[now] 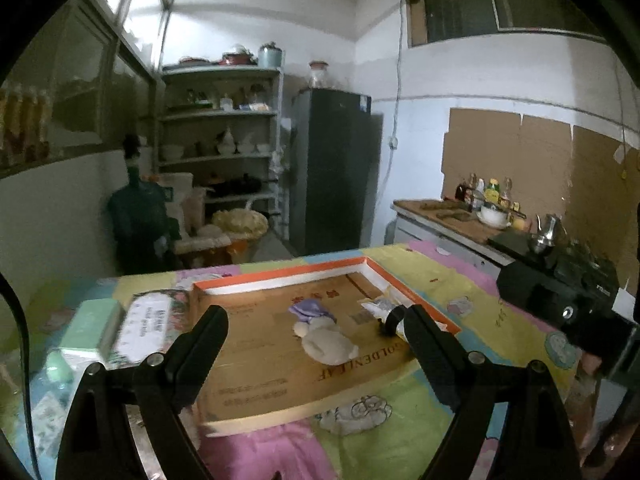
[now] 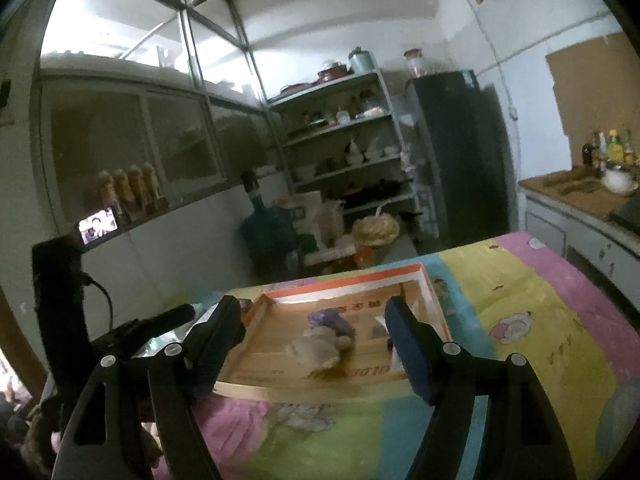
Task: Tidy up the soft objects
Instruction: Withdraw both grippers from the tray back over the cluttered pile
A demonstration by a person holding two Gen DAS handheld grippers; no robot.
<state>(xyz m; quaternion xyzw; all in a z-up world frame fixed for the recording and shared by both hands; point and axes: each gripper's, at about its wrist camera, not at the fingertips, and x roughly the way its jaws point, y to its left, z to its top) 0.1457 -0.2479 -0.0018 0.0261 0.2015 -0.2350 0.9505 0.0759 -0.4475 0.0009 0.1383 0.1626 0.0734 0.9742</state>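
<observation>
A shallow cardboard box lid (image 1: 280, 276) with an orange rim lies on the colourful table cloth. In it lie a beige plush toy (image 1: 326, 342) with a purple cloth piece (image 1: 310, 308) and a white tube with a black cap (image 1: 390, 314). The lid (image 2: 424, 280), plush (image 2: 318, 346) and purple piece (image 2: 334, 320) also show in the right wrist view. My left gripper (image 1: 316, 318) is open and empty above the lid's near part. My right gripper (image 2: 312, 314) is open and empty, also above the lid. The right gripper's body (image 1: 560, 300) shows at right in the left wrist view.
A mint green pack (image 1: 92, 328) and a floral tissue pack (image 1: 150, 326) lie left of the lid. A counter with bottles and a kettle (image 1: 480, 216) stands at the right. Shelves (image 1: 220, 136) and a dark fridge (image 1: 332, 168) stand behind the table.
</observation>
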